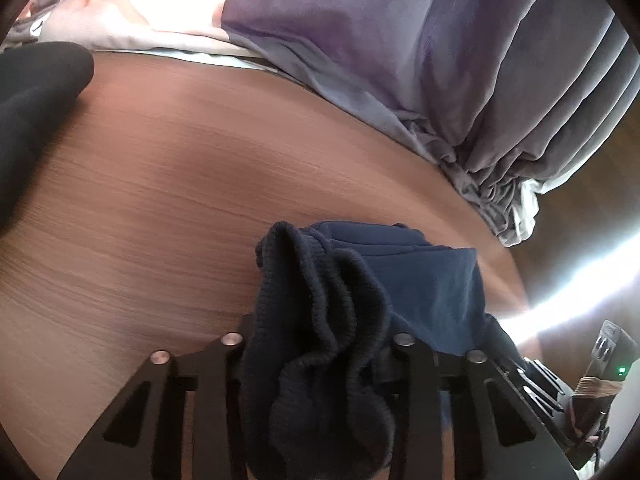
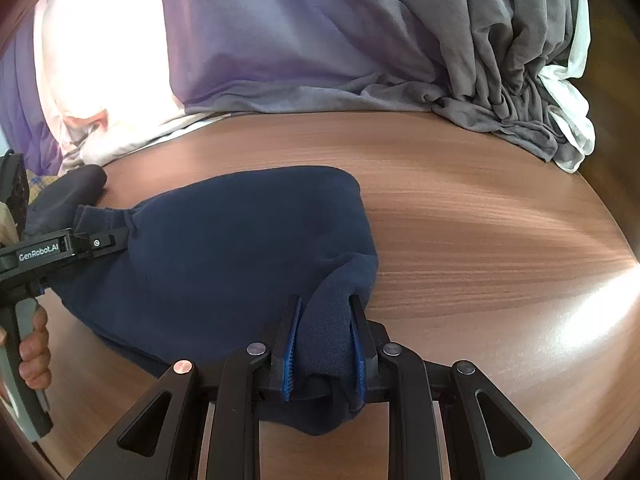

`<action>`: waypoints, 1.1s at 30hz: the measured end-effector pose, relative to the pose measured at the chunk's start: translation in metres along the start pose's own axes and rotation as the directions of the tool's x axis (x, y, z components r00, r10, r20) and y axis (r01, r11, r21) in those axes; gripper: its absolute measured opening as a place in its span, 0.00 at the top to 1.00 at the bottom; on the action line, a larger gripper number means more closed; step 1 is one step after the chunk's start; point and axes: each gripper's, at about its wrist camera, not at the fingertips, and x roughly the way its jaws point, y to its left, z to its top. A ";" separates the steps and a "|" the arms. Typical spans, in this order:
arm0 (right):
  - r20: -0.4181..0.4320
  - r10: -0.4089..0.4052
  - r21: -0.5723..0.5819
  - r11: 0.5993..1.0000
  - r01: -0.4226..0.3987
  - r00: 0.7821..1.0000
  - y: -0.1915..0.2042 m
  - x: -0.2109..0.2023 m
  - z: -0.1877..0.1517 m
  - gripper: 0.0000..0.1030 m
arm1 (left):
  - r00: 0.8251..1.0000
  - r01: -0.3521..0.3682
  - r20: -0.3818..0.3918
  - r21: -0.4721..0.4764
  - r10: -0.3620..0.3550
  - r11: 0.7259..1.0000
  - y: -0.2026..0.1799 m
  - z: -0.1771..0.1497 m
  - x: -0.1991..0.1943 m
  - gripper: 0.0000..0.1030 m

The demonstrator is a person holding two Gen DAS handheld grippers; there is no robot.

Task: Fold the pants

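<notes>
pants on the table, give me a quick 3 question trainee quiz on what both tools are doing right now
1. True or false: the right tool is shut on a bunched end of the navy pants.
2. Multiple choice: what does the left tool hold? A) the grey cloth B) ribbed navy fabric of the pants C) nothing
3. Fill in: the pants rest on a brown ____ table.

Key:
1. True; the fabric is pinched between its blue-padded fingers.
2. B; the grey cloth lies apart, at the table's far edge.
3. Wood-grain (wooden).
</notes>
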 end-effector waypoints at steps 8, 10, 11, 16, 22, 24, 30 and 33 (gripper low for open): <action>0.036 0.011 0.025 1.000 -0.012 0.999 -0.004 -0.013 0.009 0.79 | 0.997 -0.070 0.048 0.060 0.067 0.996 -0.023 0.003 -0.020 0.77; 0.048 0.023 0.034 0.999 -0.024 0.999 -0.005 -0.018 0.012 0.79 | 0.995 -0.078 0.070 0.088 0.071 0.993 -0.032 0.005 -0.028 0.77; 0.057 0.027 0.036 0.999 -0.029 0.998 -0.005 -0.022 0.014 0.79 | 0.994 -0.076 0.080 0.094 0.069 0.993 -0.035 0.006 -0.032 0.78; 0.107 0.027 0.014 0.999 -0.029 0.994 -0.002 -0.039 0.020 0.79 | 0.991 -0.081 0.118 0.121 0.066 0.989 -0.044 0.012 -0.050 0.78; 0.176 0.030 -0.006 1.000 -0.030 0.984 0.008 -0.063 0.030 0.79 | 0.984 -0.065 0.176 0.150 0.038 0.987 -0.047 0.019 -0.082 0.77; 0.192 0.036 -0.008 0.999 -0.035 0.981 0.013 -0.069 0.035 0.79 | 0.981 -0.059 0.192 0.159 0.028 0.986 -0.045 0.023 -0.091 0.77; 0.245 0.035 -0.020 0.999 -0.031 0.969 0.043 -0.084 0.047 0.79 | 0.975 -0.058 0.222 0.192 0.014 0.980 -0.026 0.037 -0.121 0.77; 0.255 0.030 -0.019 0.999 -0.026 0.966 0.064 -0.087 0.051 0.80 | 0.975 -0.051 0.221 0.218 0.001 0.975 -0.012 0.049 -0.136 0.77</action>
